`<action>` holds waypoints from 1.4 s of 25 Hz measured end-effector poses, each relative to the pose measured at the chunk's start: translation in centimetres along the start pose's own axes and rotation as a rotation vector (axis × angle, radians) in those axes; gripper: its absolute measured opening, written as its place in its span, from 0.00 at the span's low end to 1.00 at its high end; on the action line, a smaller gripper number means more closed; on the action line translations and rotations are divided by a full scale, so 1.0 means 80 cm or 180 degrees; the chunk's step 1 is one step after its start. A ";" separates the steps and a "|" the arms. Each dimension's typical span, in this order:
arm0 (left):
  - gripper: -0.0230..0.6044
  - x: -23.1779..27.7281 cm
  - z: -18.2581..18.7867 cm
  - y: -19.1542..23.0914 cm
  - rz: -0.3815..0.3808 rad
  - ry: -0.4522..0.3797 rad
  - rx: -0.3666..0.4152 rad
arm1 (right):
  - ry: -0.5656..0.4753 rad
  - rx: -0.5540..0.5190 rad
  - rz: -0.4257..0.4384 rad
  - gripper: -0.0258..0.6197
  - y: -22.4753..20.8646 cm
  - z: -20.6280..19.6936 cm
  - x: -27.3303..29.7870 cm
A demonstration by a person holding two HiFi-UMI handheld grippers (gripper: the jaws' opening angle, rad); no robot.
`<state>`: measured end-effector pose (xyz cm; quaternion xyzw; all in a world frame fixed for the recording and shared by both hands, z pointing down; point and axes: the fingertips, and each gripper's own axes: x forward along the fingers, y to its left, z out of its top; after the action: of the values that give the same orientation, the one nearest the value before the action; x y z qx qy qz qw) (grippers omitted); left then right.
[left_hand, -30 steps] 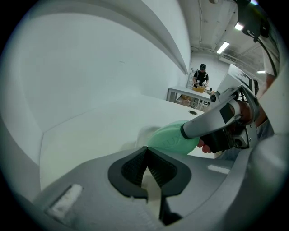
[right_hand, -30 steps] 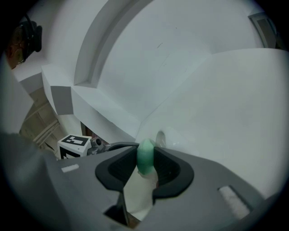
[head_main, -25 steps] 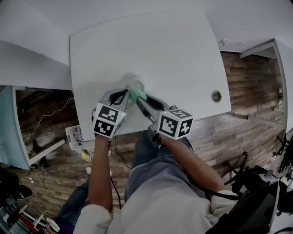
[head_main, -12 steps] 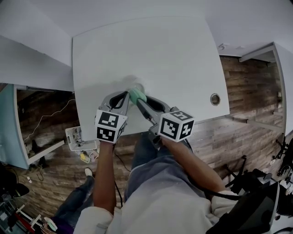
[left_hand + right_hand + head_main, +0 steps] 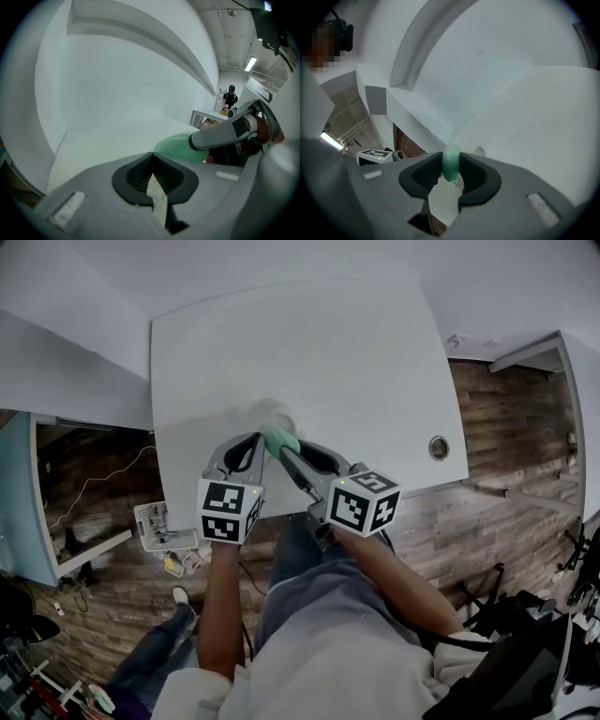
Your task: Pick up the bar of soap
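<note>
The left gripper (image 5: 255,441) sits just left of the green soap (image 5: 279,438). Its jaws are pressed together with nothing between them. The soap is over the near part of a white surface (image 5: 309,343), whether touching it is unclear. It is pinched between the jaws of the right gripper (image 5: 284,454), which reaches in from the soap's right. Well right of the soap is a round hole (image 5: 438,447).

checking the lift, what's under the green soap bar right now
Only the white table shows beneath the soap bar, clamped in the right gripper. Whether it touches the table is hidden by the jaws.
</note>
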<state>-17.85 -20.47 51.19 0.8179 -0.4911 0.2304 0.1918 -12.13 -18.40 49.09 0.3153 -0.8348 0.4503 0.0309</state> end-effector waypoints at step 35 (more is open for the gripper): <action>0.04 -0.047 0.079 -0.020 0.0272 -0.0583 -0.0015 | -0.0281 -0.0668 0.0210 0.23 0.059 0.057 -0.043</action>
<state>-16.77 -20.48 43.73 0.8134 -0.5416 0.1614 0.1380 -10.93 -18.31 41.78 0.3023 -0.8878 0.3468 0.0121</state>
